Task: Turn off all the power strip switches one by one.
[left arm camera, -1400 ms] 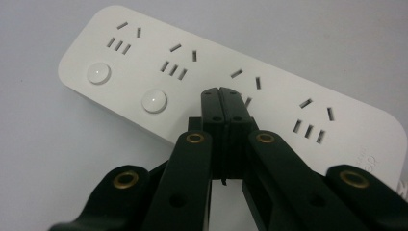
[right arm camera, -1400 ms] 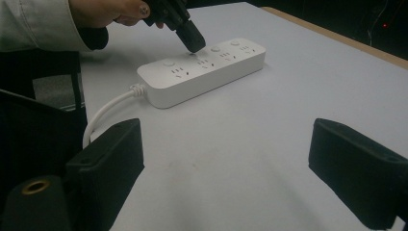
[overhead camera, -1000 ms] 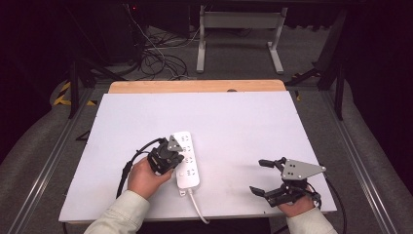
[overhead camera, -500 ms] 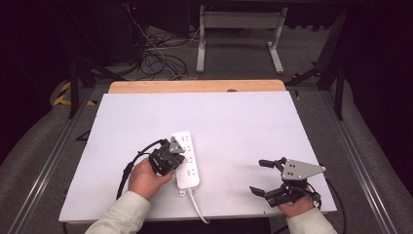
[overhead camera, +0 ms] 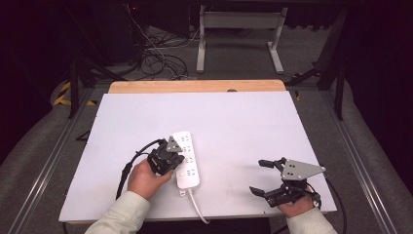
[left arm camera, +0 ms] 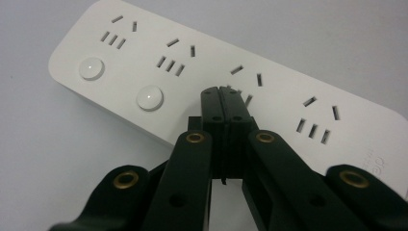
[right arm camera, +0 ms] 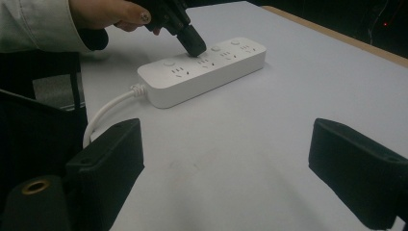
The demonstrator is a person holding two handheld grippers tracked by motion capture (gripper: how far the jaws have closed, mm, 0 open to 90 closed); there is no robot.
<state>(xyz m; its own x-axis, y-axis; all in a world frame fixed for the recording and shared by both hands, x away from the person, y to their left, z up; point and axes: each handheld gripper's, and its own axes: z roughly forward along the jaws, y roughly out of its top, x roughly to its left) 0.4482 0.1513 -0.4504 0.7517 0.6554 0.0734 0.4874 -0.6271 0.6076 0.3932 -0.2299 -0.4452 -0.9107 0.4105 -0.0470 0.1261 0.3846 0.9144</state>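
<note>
A white power strip (overhead camera: pixel 188 160) with several sockets and round buttons lies on the white table (overhead camera: pixel 243 122), left of the middle near the front. My left gripper (overhead camera: pixel 178 162) is shut with nothing between its jaws. In the left gripper view its closed tips (left arm camera: pixel 222 93) rest on the strip's top face (left arm camera: pixel 144 57), beside two round buttons (left arm camera: pixel 150 97). The right gripper view shows that left gripper (right arm camera: pixel 195 48) pointing down onto the strip (right arm camera: pixel 202 72). My right gripper (overhead camera: pixel 257 177) stands open at the front right, apart from the strip, its jaws (right arm camera: pixel 226 159) wide with bare table between them.
The strip's white cable (overhead camera: pixel 197 207) runs off the table's front edge. A wooden strip (overhead camera: pixel 195 86) borders the far edge. Behind the table lie floor cables (overhead camera: pixel 156 58) and a metal stand (overhead camera: pixel 238 34). Bare tabletop lies between the two grippers.
</note>
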